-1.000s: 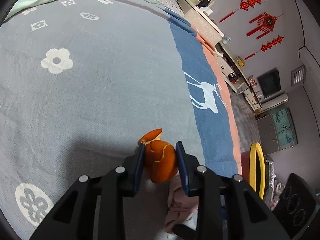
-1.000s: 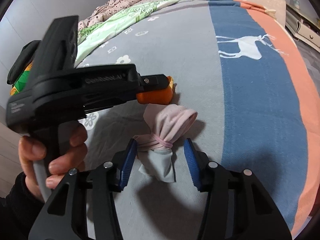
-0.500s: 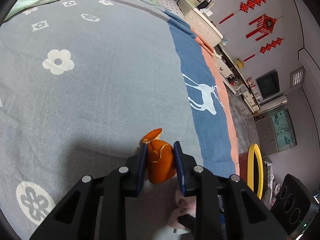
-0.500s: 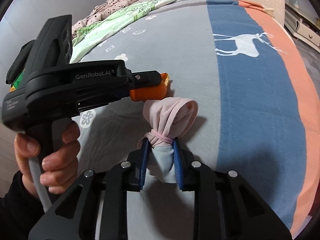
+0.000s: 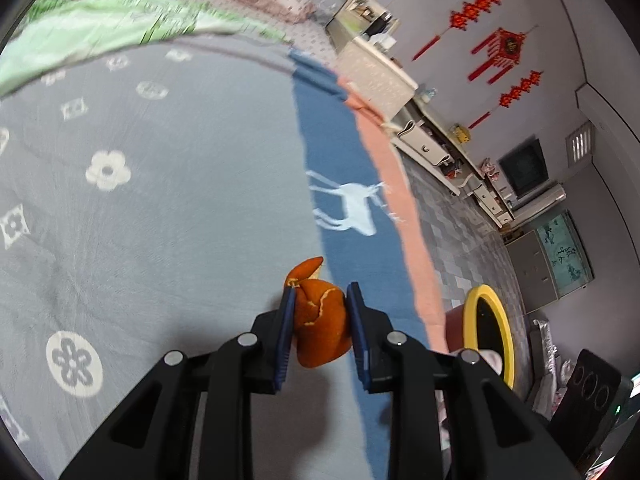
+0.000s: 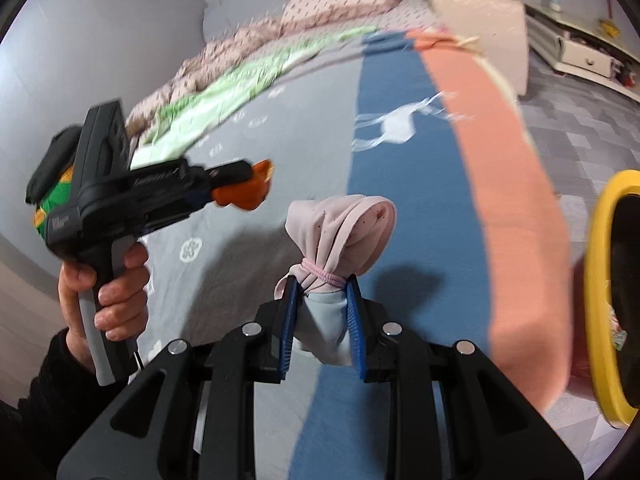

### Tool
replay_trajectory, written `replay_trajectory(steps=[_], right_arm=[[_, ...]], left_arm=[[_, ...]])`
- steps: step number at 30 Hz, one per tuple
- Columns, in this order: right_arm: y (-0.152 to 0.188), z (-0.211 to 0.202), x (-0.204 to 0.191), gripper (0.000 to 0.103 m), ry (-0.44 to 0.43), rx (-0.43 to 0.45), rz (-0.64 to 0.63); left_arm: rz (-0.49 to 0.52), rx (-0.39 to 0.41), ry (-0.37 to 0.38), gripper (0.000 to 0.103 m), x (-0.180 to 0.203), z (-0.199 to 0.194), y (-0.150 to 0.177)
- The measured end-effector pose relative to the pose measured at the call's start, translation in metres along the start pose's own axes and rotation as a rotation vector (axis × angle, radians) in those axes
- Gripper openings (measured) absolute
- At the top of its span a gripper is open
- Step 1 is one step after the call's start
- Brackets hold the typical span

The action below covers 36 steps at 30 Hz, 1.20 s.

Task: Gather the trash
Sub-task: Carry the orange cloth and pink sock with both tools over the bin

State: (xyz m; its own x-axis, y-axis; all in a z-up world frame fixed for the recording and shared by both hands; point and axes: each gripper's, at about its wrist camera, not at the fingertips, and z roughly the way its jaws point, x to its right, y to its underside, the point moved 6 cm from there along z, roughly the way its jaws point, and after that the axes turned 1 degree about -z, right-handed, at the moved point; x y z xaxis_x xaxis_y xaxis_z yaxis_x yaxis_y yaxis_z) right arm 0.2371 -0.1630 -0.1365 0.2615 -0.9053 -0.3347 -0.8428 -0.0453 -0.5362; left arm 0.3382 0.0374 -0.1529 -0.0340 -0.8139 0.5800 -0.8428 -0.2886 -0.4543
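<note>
An orange peel (image 5: 320, 320) hangs above the grey bedspread, pinched between the blue pads of my left gripper (image 5: 320, 308), which is shut on it. The same peel (image 6: 244, 196) shows in the right wrist view at the tip of the left gripper (image 6: 240, 184), held by a hand (image 6: 100, 280). My right gripper (image 6: 320, 300) is shut on a pink cloth bundle (image 6: 340, 232) tied with a pink band, lifted off the bed. A bin with a yellow rim (image 6: 600, 280) stands beside the bed at the right; the bin's yellow rim (image 5: 504, 336) also shows in the left wrist view.
The bedspread (image 5: 160, 220) is grey with a blue stripe, a white deer (image 5: 352, 208) and an orange edge. A green quilt (image 5: 100, 32) and pillows lie at the head. A low cabinet (image 5: 440, 152) and a tiled floor (image 5: 460, 232) lie beyond the bed's edge.
Both grippers closed on their items and lifted them off the bed. The right one swung right toward the bed's edge, bringing the yellow-rimmed bin into its view.
</note>
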Motion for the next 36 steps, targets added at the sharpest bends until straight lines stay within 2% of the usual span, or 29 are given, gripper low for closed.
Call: replay_trajectory(steps=[10, 16, 25, 36], right_arm=[[-0.026, -0.1, 0.045, 0.023, 0.031, 0.196, 0.082], [-0.039, -0.155, 0.076, 0.023, 0.083, 0.288, 0.117], [-0.058, -0.225, 0.126, 0.023, 0.179, 0.404, 0.16], [-0.051, -0.285, 0.199, 0.023, 0.246, 0.483, 0.243]], left_arm=[[0.203, 0.134, -0.038, 0.024, 0.115, -0.045, 0.017], [0.274, 0.206, -0.06, 0.024, 0.17, -0.061, 0.028], [0.373, 0.25, -0.035, 0.024, 0.245, -0.062, 0.043], [0.485, 0.271, -0.028, 0.024, 0.305, -0.039, 0.06]])
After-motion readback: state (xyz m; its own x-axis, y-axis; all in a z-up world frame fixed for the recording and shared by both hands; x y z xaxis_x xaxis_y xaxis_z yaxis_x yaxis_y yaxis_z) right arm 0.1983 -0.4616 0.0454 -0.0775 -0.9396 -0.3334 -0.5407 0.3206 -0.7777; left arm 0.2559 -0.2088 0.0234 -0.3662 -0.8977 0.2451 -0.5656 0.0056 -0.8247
